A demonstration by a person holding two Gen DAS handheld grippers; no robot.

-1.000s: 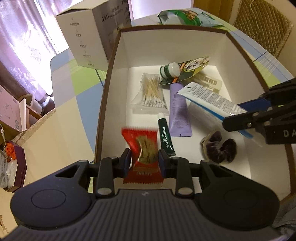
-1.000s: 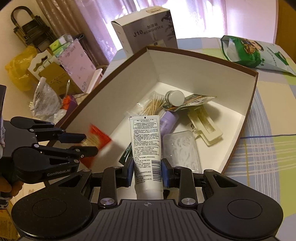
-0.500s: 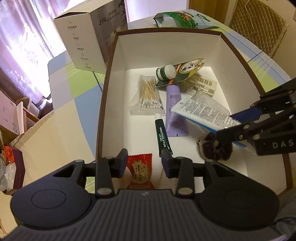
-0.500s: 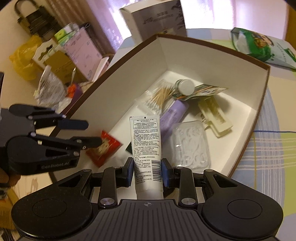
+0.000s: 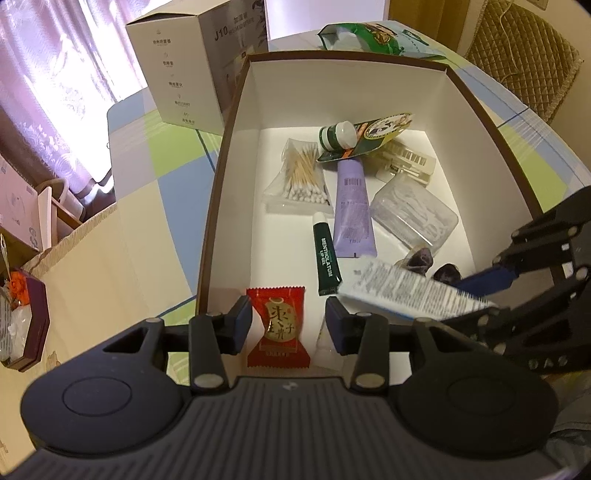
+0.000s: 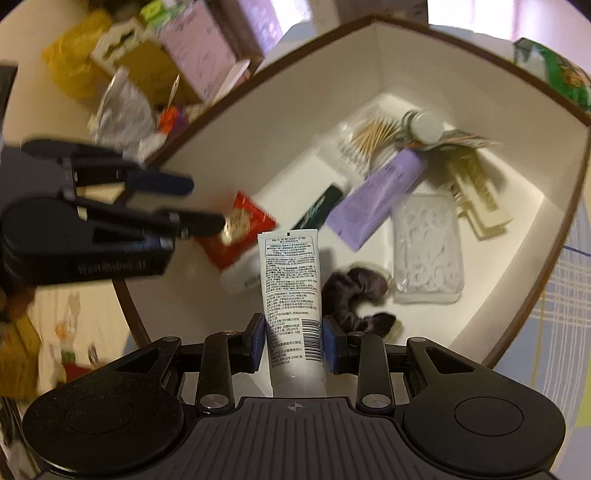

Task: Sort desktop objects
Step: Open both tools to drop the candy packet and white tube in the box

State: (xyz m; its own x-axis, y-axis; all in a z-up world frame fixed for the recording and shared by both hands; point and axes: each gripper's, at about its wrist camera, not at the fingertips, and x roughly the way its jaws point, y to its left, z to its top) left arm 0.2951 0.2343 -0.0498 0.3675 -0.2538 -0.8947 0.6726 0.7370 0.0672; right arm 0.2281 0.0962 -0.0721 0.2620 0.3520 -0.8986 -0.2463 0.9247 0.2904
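A brown-rimmed white box [image 5: 236, 122] holds sorted items. My left gripper [image 5: 289, 322] is open above the box's near end; the red snack packet [image 5: 277, 326] lies loose on the box floor between its fingers. It also shows in the right wrist view [image 6: 243, 229]. My right gripper [image 6: 294, 345] is shut on a white tube [image 6: 291, 291] and holds it tilted over the box. In the left wrist view the tube [image 5: 410, 293] comes in from the right above a dark scrunchie [image 5: 421, 258].
In the box lie a cotton swab bag [image 5: 301, 177], a purple tube [image 5: 352, 206], a green lip gel [image 5: 325, 258], a clear floss case [image 5: 413, 210], a green pouch [image 5: 365, 133] and a cream clip [image 5: 410, 162]. A carton [image 5: 195, 62] and snack bag [image 5: 376, 33] stand behind.
My left gripper opened and let go of the red packet, which dropped onto the box floor. My right gripper has brought the white tube lower and nearer over the box.
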